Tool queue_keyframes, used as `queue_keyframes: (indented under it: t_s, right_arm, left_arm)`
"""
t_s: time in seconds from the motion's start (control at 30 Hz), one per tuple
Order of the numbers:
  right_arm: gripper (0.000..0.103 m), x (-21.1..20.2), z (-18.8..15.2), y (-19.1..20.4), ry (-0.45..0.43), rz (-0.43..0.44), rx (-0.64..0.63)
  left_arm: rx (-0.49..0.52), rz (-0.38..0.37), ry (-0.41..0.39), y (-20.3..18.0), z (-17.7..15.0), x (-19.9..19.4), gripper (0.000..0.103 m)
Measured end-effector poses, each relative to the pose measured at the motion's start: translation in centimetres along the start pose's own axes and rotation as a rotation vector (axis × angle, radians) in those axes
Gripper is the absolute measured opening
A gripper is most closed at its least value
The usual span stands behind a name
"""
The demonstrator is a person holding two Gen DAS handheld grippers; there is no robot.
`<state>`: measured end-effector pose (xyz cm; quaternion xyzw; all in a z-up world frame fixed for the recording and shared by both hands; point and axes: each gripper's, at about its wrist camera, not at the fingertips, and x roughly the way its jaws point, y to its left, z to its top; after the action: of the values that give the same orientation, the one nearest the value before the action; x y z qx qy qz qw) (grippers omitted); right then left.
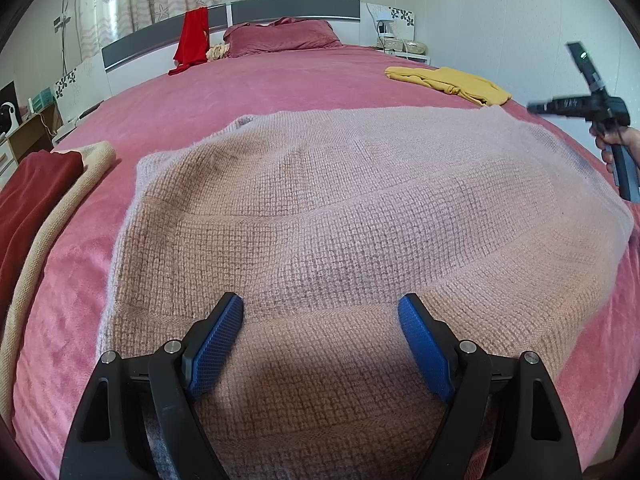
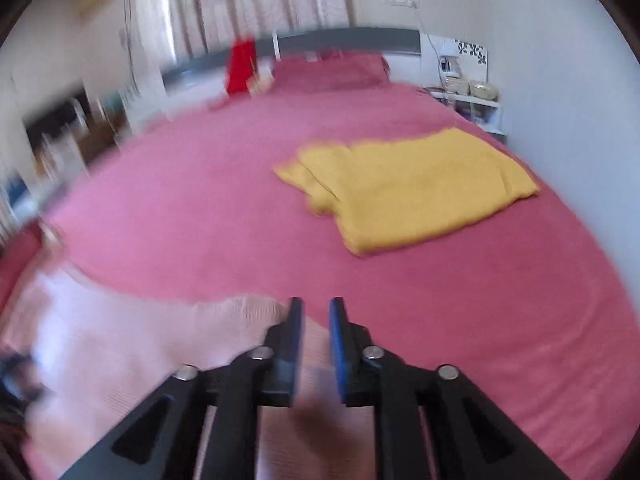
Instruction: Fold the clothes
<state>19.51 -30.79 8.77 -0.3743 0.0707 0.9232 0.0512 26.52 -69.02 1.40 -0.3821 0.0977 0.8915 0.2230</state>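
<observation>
Left gripper point(image 1: 320, 316): hovering low over the near part of the pink knit sweater point(image 1: 340, 216), blue pads point(image 1: 218, 344) spread wide, gripping nothing.
Right gripper point(image 2: 316, 320): hanging over the right-hand edge of the sweater point(image 2: 132, 344), fingers standing close together with a narrow gap showing, nothing caught between them.
Sweater: lying spread flat on the pink bedspread point(image 1: 240, 92), covering most of the near bed, a fold line crossing its middle.
Left view only: showing the whole sweater; a dark red garment with cream knit trim point(image 1: 36, 204) lying at the left edge, apart from the sweater; a person's hand point(image 1: 612, 148) gripping the right tool's handle at the far right.
Right view only: showing the folded yellow garment point(image 2: 408, 184) large and near the bed's right side, well apart from the sweater; the same garment point(image 1: 448, 84) appearing small and distant in the left view.
Both views: catching a red cloth point(image 1: 192, 36) draped at the headboard beside a pink pillow point(image 1: 280, 38).
Hard to read: right view blurring heavily, left side smearing into streaks; dark shape at its lower left edge not identifiable.
Cut off: sweater's near hem disappearing under the left gripper body.
</observation>
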Motion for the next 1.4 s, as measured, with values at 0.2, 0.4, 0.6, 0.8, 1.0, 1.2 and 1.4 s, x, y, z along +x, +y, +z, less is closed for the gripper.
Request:
queue_keyframes:
  t_s: [0.2,0.4,0.6,0.8,1.0,1.2,1.4]
  right_arm:
    - [0.021,-0.1,-2.3,2.2,0.085,0.129,-0.039]
    - [0.012,1.2,-4.6,2.1,0.184,0.178,-0.015]
    - [0.000,-0.5,-5.3,-6.2,0.103,0.108,0.282]
    - [0.028,-4.9,-3.2,-3.6,-0.017,-0.004,0.185]
    - [0.027,-0.6,-0.2,6.4,0.068,0.005,-0.284]
    - [0.028,3.2,-3.1,3.1,0.135,0.007,-0.118]
    - [0.029,2.3,-4.9,1.5,0.046,0.044,-0.059]
  left_arm:
    - [-0.002,-0.008,0.001,0.0,0.0,0.1,0.082]
    - [0.004,0.000,0.000,-0.1,-0.1,0.0,0.082]
    - [-0.001,-0.008,0.000,0.2,-0.1,0.0,0.082]
    - [0.007,0.004,-0.004,-0.1,-0.2,-0.1,0.082]
    - [-0.005,-0.011,0.019,-0.2,0.9,-1.7,0.082]
    - [-0.040,0.037,-0.047,1.4,6.0,-1.8,0.082]
    - [-0.094,0.126,0.009,4.3,9.4,3.8,0.082]
